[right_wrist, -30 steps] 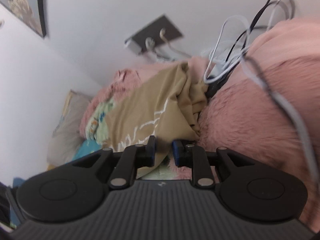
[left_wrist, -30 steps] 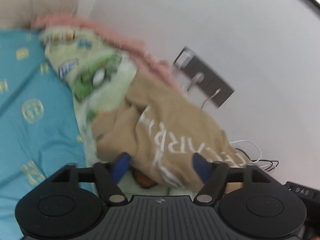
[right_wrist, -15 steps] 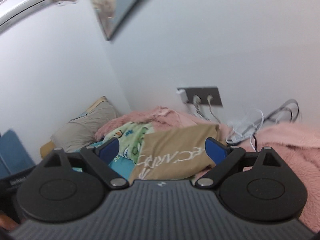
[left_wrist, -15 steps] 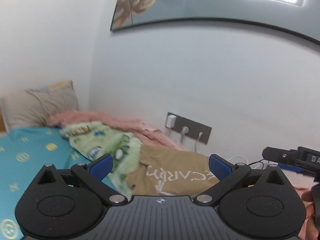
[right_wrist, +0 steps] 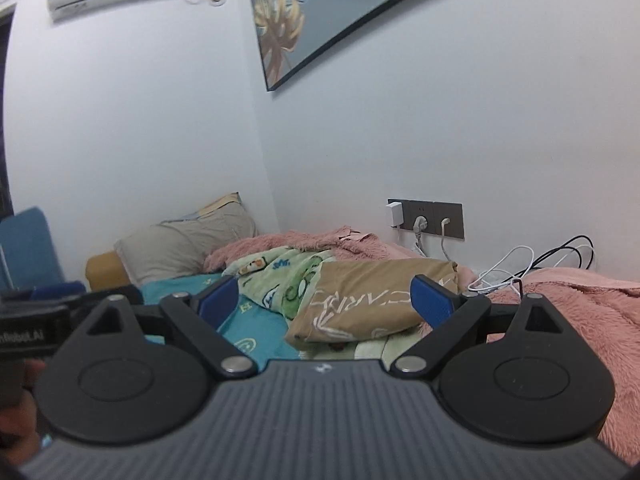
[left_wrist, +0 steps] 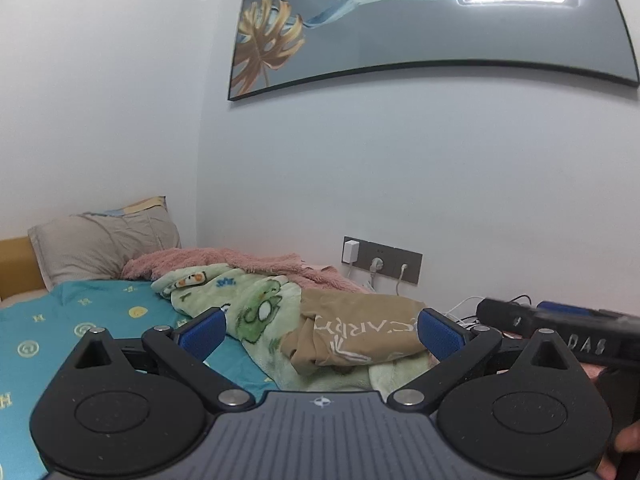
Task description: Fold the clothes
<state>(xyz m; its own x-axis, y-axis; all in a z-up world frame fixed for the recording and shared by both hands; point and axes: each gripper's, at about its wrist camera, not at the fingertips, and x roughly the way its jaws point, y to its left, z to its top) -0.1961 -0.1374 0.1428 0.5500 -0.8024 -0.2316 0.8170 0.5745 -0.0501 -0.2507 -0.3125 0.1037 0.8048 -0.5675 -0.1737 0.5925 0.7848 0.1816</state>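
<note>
1. the tan garment (left_wrist: pixel 362 330) with white lettering lay folded into a compact bundle on the bed, resting on the green cartoon-print blanket (left_wrist: pixel 256 304) near the wall.
2. a pink fuzzy blanket (right_wrist: pixel 568 312) lay beside and behind it, and the teal sheet (left_wrist: pixel 80 320) covered the bed toward the grey pillow (left_wrist: pixel 104 246).
3. white and black cables (right_wrist: pixel 520 268) trailed over the pink blanket below the wall socket panel (right_wrist: pixel 430 218).
4. the left gripper (left_wrist: pixel 320 330) was held level above the bed, jaws spread wide, holding nothing, aimed at the garment.
5. the right gripper (right_wrist: pixel 326 300) was likewise level, jaws wide apart and empty, clear of the garment.
6. each gripper's body showed at the edge of the other's view.
</note>
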